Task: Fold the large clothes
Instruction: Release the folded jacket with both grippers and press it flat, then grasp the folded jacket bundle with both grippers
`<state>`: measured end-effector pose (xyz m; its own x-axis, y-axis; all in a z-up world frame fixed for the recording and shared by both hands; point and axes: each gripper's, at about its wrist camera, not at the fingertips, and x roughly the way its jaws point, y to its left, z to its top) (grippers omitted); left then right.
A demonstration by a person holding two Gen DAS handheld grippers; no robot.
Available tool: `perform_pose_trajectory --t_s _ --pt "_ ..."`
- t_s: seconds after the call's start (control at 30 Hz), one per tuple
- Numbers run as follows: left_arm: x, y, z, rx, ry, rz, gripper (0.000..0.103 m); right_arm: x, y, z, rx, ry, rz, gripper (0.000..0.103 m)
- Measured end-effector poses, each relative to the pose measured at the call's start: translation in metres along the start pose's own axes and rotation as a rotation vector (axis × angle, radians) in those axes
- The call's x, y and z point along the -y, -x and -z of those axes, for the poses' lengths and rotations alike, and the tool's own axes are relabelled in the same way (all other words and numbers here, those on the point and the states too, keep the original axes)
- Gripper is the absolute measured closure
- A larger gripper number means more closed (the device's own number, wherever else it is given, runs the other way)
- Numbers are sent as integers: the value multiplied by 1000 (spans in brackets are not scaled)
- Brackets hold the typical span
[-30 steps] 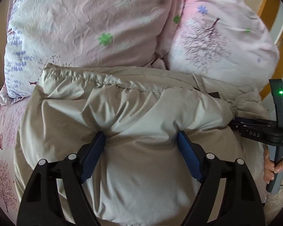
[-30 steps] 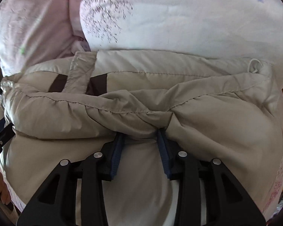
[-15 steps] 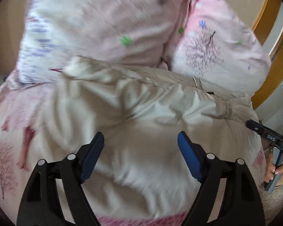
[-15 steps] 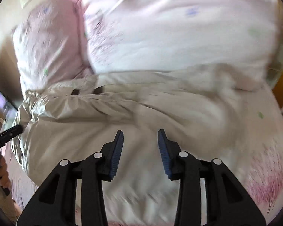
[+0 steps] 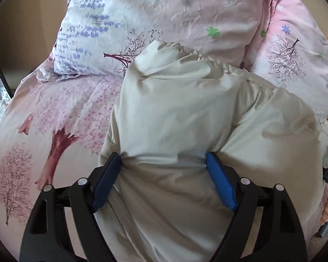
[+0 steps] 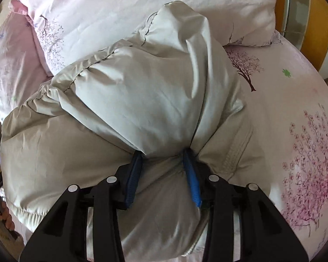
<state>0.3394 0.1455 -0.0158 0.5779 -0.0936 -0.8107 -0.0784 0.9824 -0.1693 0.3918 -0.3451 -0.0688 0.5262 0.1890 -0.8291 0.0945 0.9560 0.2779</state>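
A bulky beige puffer jacket (image 5: 196, 113) lies bunched on a bed with a pink tree-print sheet (image 5: 54, 118). My left gripper (image 5: 164, 163) has its blue pads wide apart with a thick fold of the jacket pressed between them. In the right wrist view the same jacket (image 6: 131, 91) bulges up over my right gripper (image 6: 163, 159), whose blue pads are close together and pinch a gathered fold of the fabric. The jacket's underside is hidden.
Two pink floral pillows (image 5: 175, 15) (image 5: 295, 50) lie against the head of the bed behind the jacket. A wooden bed frame (image 6: 312, 32) runs along the right side. The bed sheet (image 6: 295, 131) shows to the right of the jacket.
Both grippers have come back onto the jacket after lifting off it. The right gripper has closed on a fold. The jacket is now bunched up higher and shifted right.
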Motion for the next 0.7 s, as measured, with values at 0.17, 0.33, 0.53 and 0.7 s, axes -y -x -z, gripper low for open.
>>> perform_pose_trajectory --t_s 0.17,0.33,0.53,0.7 --pt "-2 27 17 81 -12 67 15 13 31 15 79 -54 -93 42" --pt "-21 76 49 186 38 131 2 38 87 46 250 -191 -162 6" --pt "-42 84 79 138 98 78 2 85 79 74 166 -487 -238 6" --pt "-53 75 92 107 200 119 2 104 45 81 80 -660 -343 7"
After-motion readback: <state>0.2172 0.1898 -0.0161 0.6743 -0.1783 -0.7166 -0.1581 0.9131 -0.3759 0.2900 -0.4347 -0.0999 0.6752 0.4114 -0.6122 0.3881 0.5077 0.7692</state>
